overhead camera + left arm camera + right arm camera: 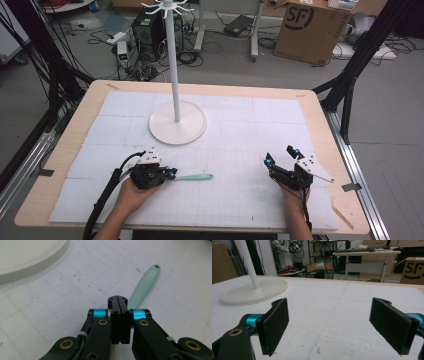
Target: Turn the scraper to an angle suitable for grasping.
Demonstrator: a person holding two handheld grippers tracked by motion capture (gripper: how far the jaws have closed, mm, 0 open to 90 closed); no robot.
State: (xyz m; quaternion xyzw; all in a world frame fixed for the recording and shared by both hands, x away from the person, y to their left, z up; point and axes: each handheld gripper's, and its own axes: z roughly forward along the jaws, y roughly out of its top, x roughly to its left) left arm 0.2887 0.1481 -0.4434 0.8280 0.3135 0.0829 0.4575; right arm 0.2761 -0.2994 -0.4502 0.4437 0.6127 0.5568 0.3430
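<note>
White foam matting (240, 145) covers the table. Lower left, the left gripper (170, 174) has its jaws clamped on the mint spatula (195, 177), flat on the mat. Lower right, the right gripper (281, 156) gapes empty. Hanging on the white stand (177, 120) seems not yet begun.

Wide-open right claw (329, 325) above mat (332, 315)

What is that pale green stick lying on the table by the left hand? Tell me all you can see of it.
The pale green stick looks like the handle of a small utensil, smooth and plastic-like. It lies flat on the white gridded mat, its long axis running across the table. Its free end is rounded, with a small hole, and a faint raised label sits below that. The other end is hidden at the closed left gripper, which appears to clamp it.
</note>
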